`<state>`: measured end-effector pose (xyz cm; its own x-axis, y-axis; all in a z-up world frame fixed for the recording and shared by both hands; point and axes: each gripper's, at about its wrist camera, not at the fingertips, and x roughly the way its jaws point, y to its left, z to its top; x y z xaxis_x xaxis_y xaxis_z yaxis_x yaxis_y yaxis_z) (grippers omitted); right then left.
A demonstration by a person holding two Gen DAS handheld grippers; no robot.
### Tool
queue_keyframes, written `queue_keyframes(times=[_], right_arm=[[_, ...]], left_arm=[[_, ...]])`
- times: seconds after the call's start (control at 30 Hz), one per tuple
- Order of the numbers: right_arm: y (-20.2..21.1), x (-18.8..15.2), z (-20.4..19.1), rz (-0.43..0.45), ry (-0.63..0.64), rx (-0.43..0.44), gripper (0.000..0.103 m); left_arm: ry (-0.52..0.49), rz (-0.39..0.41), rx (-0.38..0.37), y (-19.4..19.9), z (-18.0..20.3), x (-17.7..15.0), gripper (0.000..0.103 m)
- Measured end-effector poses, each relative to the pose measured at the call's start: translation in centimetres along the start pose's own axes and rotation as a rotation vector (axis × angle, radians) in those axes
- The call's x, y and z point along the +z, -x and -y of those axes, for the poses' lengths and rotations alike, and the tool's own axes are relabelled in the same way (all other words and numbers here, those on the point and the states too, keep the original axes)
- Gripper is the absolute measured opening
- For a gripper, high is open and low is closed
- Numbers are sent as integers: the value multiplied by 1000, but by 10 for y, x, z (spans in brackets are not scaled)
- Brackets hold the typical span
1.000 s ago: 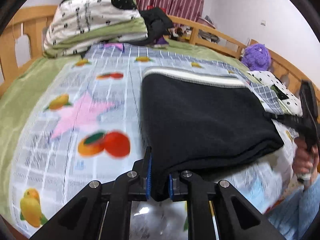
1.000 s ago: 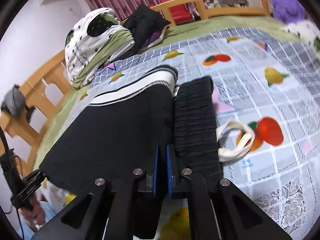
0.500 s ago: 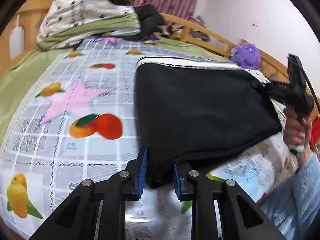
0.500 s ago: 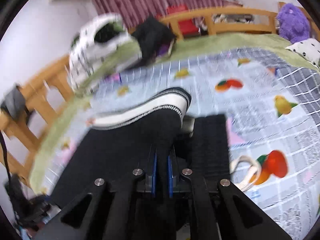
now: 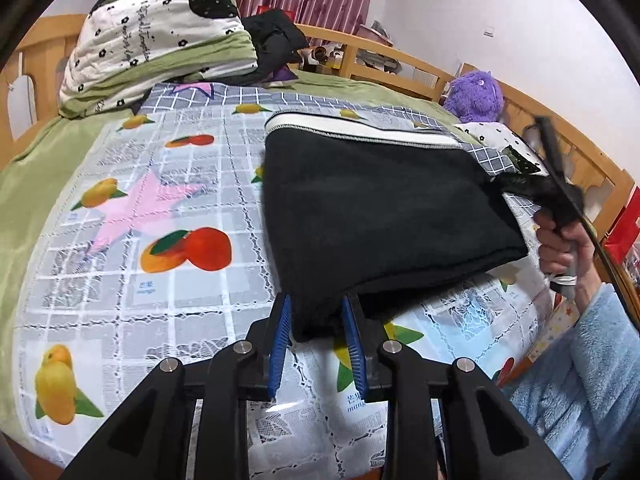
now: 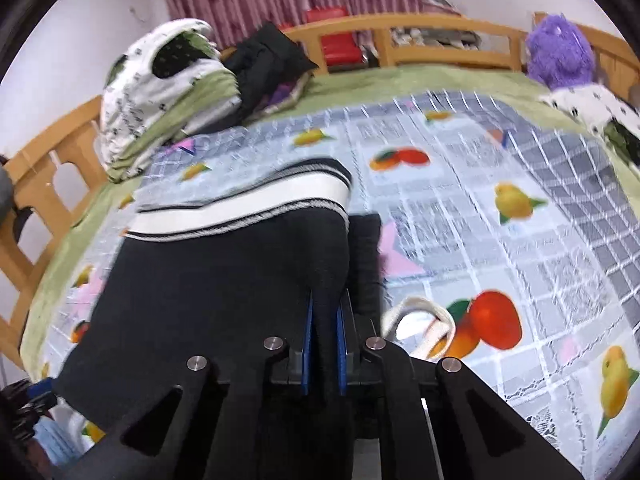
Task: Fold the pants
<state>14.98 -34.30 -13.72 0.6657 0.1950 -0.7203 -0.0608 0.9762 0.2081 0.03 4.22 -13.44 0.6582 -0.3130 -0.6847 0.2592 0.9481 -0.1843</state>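
Note:
The black pants (image 5: 384, 208) with a white striped waistband (image 5: 360, 130) lie folded on the fruit-print sheet (image 5: 160, 208). My left gripper (image 5: 316, 326) has its blue pads apart around the near corner of the fold; the cloth sits loose between them. My right gripper (image 6: 324, 320) is shut on the other edge of the pants (image 6: 224, 280), and it also shows at the right in the left wrist view (image 5: 532, 190). A black ribbed cuff (image 6: 366, 256) and a white drawstring (image 6: 420, 316) lie beside the right gripper.
A folded quilt (image 5: 160, 56) and dark clothes (image 5: 276, 46) are piled at the head of the bed. A purple plush toy (image 5: 476, 94) sits by the wooden bed rail (image 5: 400, 60). The bed's near edge runs just below both grippers.
My left gripper has opened its jaws wider around the pants corner. The right gripper has moved closer over the pants, still clamped on them.

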Motion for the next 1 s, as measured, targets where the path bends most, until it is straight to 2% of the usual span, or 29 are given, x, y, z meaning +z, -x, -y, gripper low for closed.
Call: queue_keyframes(times=[0.07,0.13,0.2,0.27,0.4,0.5,0.57,0.63,0.73,0.83,0.9,0.93,1.0], right_arm=[[-7,0,5,-16,-22,6,13],[1,3,5,-23,-25,-7,14],[22,3,2,8,-27,-17,14],[44,0,-5,52,-24,-1,14],[57,-23,-29,40,47,53,14],[36,-58,-39,-38,140,-3,15],[31,-77,-36,-28,167,-17,15],[33,-82,-40,-37,196,-36,15],[36,-79,-45,-57,223,-61,14],[49,-62,-42,-14,189,-5,17],[51,-40,-35,40,144,15,41],[48,-28,-32,61,127,6,45],[32,3,-26,76,100,-28,46]], left_arm=[[-8,8,-9,8,1,2,26],[-4,23,-8,13,3,7,26],[-13,27,3,11,7,15,26],[-31,39,16,2,16,31,26],[-23,37,-14,-25,30,53,26],[-31,-38,35,-55,33,42,26],[-41,-70,50,-65,34,22,26],[-54,-65,51,-62,36,8,26],[-68,-84,51,-58,39,8,26],[-7,-84,3,-50,28,27,26],[18,-55,1,-47,21,43,27],[17,-30,21,-46,18,56,29],[7,7,43,-47,14,76,33]])
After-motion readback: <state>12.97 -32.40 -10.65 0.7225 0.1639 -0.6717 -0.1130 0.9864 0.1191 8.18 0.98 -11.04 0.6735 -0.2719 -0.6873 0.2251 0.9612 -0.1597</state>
